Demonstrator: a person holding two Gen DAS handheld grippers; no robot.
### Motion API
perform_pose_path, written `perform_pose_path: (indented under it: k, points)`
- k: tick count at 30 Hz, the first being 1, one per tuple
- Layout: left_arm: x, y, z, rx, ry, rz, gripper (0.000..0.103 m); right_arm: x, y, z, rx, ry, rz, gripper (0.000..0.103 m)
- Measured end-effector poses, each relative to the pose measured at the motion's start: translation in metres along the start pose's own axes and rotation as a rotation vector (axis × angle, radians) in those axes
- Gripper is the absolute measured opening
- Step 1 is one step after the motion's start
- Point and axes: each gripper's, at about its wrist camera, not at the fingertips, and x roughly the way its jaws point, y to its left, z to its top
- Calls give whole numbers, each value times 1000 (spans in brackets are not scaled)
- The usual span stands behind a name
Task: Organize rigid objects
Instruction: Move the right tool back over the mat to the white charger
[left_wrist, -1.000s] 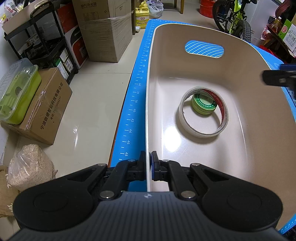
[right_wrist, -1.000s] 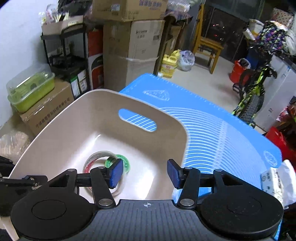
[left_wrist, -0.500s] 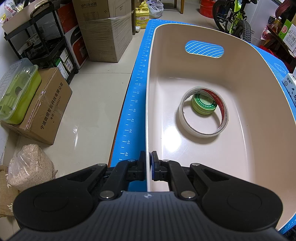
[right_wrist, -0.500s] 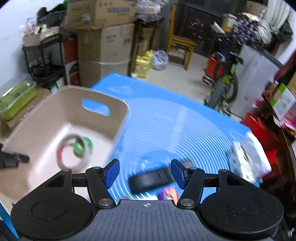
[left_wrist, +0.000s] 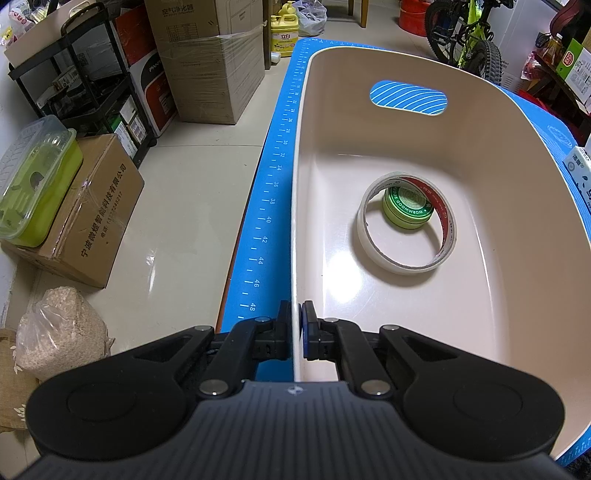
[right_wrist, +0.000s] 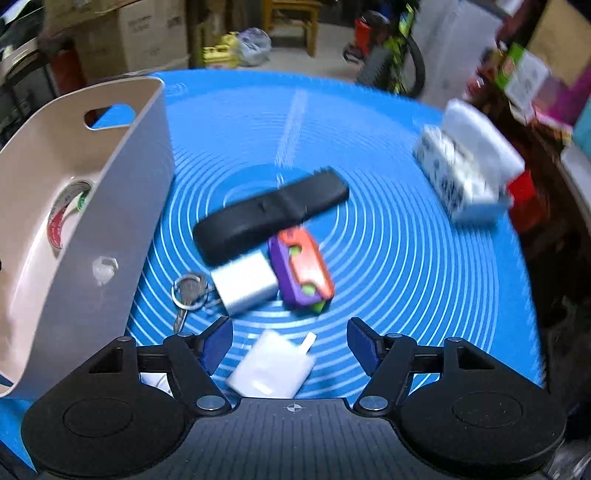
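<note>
My left gripper (left_wrist: 296, 325) is shut on the near rim of the beige bin (left_wrist: 517, 258). In the bin lie a tape roll (left_wrist: 369, 243) and a green round tin (left_wrist: 408, 210) inside its ring. My right gripper (right_wrist: 290, 341) is open and empty above the blue mat (right_wrist: 406, 258). In front of it lie a white charger (right_wrist: 271, 367), a silver block (right_wrist: 245, 286), keys on a ring (right_wrist: 188, 291), a purple and orange toy (right_wrist: 301, 273) and a black case (right_wrist: 269, 218). The bin (right_wrist: 110, 221) stands to its left.
A tissue pack (right_wrist: 465, 170) lies at the mat's far right. Left of the table are cardboard boxes (left_wrist: 207, 74), a black shelf (left_wrist: 74, 74), a green lidded container (left_wrist: 33, 184) and a sack (left_wrist: 55, 339). A bicycle (left_wrist: 469, 33) stands behind.
My right gripper has swung right, from over the bin to over the loose objects on the mat, still open. My left gripper has stayed clamped on the bin rim.
</note>
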Motion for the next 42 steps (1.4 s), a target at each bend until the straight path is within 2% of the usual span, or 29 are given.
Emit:
perform_pose_path:
  k: [7,11,15,20,26,30,42]
  points:
    - [1,-1,0,-3,0,-1,10,19,3,-11,64,39,-16,81]
    - [1,-1,0,-3,0,-2,10,27,6,-15,50,70,-67,84]
    - [1,-1,0,-4,0,-2,11,31,5,-17,41,74,-70,87]
    - [1,-1,1,-3,0,-1,11,33,14,-18,-29,68,-83,87]
    - [1,-1,1,-4,0,-2,12,36,13,-22,0,62,-48,79]
    - [1,-1,1,-4,0,-2,12,33,17,-23,-1,50,-29,64]
    - [1,0,1,-4,0,-2,12,22,6,-20,44,-14,-35,55]
